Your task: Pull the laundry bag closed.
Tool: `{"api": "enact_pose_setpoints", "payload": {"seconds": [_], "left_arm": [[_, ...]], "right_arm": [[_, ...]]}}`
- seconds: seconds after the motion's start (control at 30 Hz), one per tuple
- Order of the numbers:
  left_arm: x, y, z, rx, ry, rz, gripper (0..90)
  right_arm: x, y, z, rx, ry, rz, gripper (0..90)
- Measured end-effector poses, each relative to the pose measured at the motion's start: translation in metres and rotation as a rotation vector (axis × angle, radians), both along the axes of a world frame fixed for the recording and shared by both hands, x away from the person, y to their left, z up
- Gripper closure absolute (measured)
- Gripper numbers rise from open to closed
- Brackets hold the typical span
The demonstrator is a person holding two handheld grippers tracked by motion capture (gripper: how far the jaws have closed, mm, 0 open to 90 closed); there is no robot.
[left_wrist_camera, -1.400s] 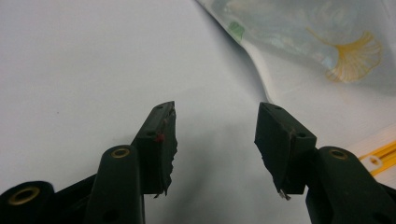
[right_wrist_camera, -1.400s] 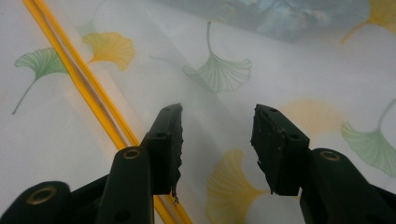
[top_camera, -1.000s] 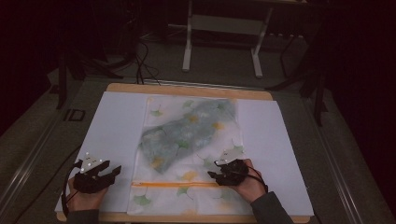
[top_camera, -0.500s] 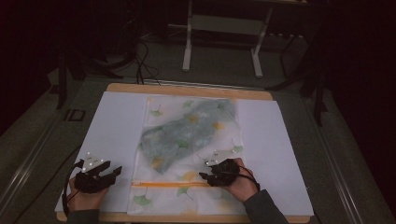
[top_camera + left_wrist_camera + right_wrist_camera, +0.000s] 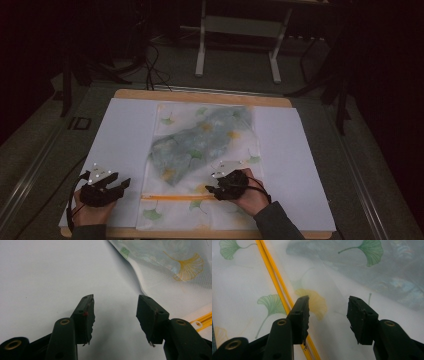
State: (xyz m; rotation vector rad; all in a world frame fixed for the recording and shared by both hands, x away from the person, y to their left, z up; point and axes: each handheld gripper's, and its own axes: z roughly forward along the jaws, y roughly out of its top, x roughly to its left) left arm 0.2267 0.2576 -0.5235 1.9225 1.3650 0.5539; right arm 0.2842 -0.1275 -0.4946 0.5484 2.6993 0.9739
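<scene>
A white mesh bag (image 5: 205, 150) printed with green and yellow ginkgo leaves lies flat on the table, a bluish cloth (image 5: 197, 145) inside it. A yellow zipper (image 5: 172, 197) runs across its near end. My right gripper (image 5: 212, 191) hovers over the bag beside the zipper (image 5: 274, 277), jaws open and empty, the mesh (image 5: 332, 285) under them. Off the bag's left edge, my left gripper (image 5: 122, 184) stays open over bare white paper (image 5: 50, 272), with the bag's edge (image 5: 160, 282) to its right.
White paper sheets (image 5: 125, 135) cover a wooden board (image 5: 200, 95) on a grey table. A metal stand (image 5: 240, 30) and cables stand beyond the far edge in a dark room.
My right gripper has slid left along the bag's near end toward the zipper. The left gripper has stayed put.
</scene>
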Motion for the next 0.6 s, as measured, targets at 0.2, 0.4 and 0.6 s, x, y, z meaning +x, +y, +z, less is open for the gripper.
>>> {"api": "enact_pose_setpoints", "payload": {"seconds": [0.2, 0.4, 0.6], "left_arm": [[0.000, -0.001, 0.000, 0.002, 0.001, -0.001, 48.5], [0.000, -0.001, 0.000, 0.007, 0.003, -0.005, 48.5], [0.000, -0.001, 0.000, 0.008, 0.002, -0.006, 48.5]], "right_arm": [[-0.001, 0.009, 0.000, -0.007, 0.000, 0.017, 52.1], [-0.002, 0.016, 0.002, 0.000, 0.000, 0.033, 51.9], [-0.003, 0.024, 0.004, 0.002, -0.004, 0.050, 51.8]]}}
